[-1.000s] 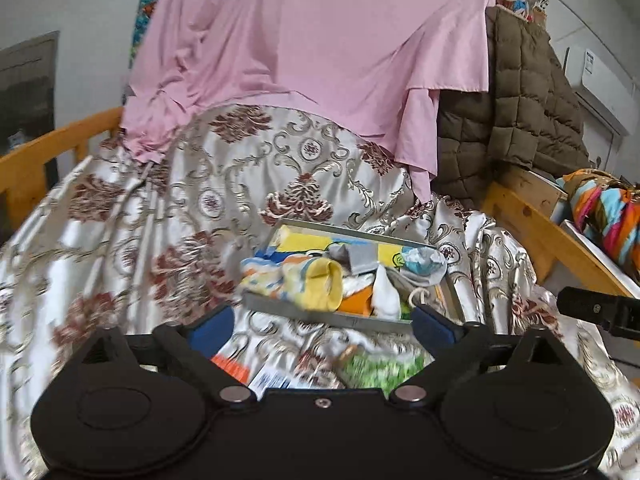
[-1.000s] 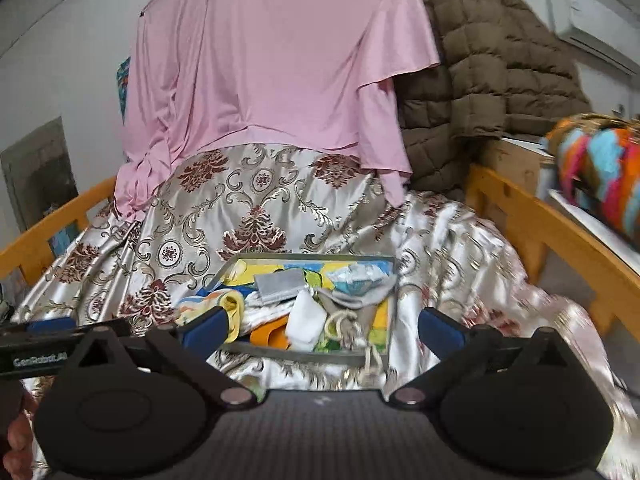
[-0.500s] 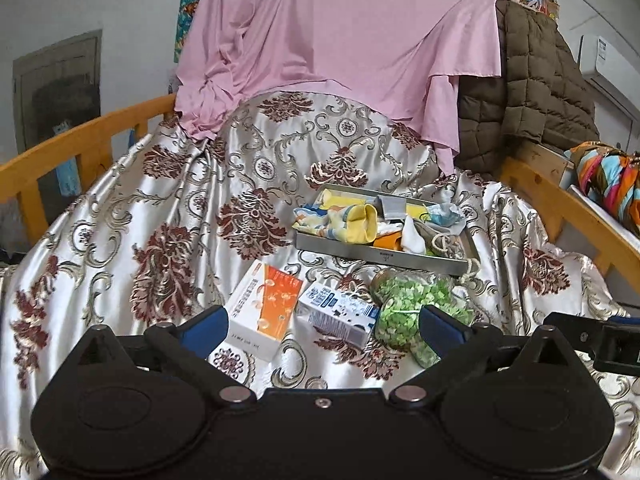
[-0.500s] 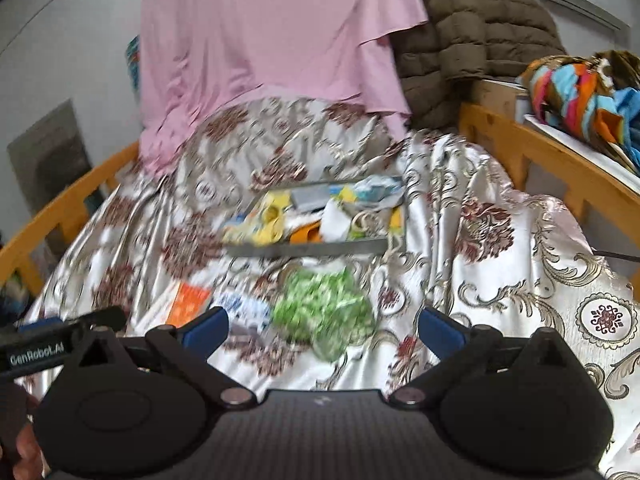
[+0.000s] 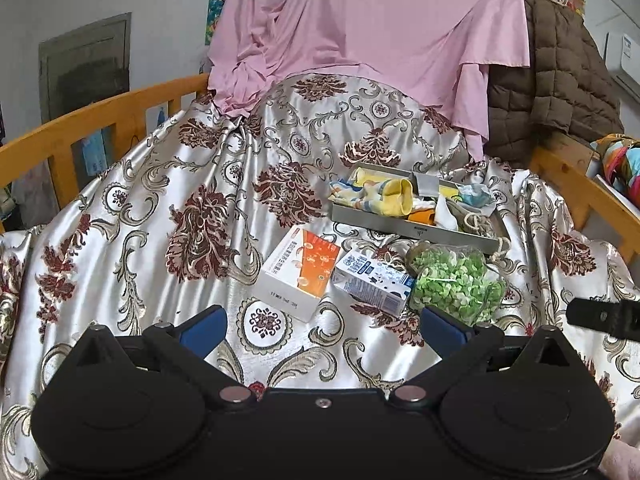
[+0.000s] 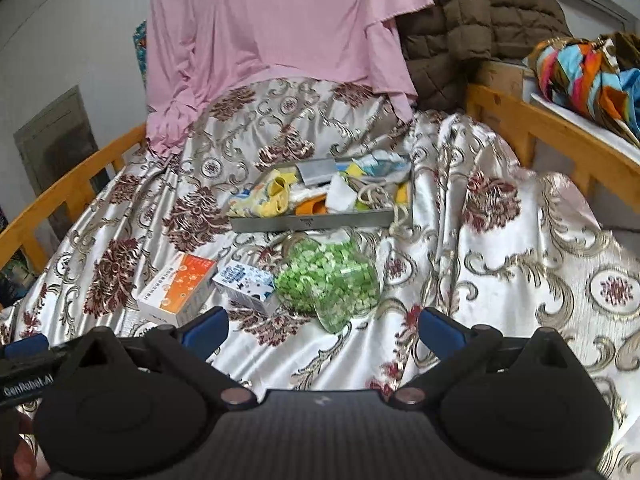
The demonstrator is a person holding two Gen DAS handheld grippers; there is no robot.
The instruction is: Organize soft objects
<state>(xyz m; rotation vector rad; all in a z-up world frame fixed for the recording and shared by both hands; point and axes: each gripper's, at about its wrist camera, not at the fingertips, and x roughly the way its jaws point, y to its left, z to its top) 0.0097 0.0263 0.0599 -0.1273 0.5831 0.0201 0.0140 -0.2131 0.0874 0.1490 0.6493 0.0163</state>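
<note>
Both tongs stand wide and hold nothing: the left gripper (image 5: 322, 326) and right gripper (image 6: 323, 327) hover over the silver floral satin bedspread (image 5: 168, 208). At 12 o'clock from the right gripper lies a clear bag of green pieces (image 6: 330, 278); beyond it sits the grey metal tray (image 6: 320, 222) piled with soft cloth items (image 6: 268, 196). 2 cartons lie at 11 o'clock: an orange-and-white box (image 6: 178, 288) and a blue-and-white carton (image 6: 246, 282).
</note>
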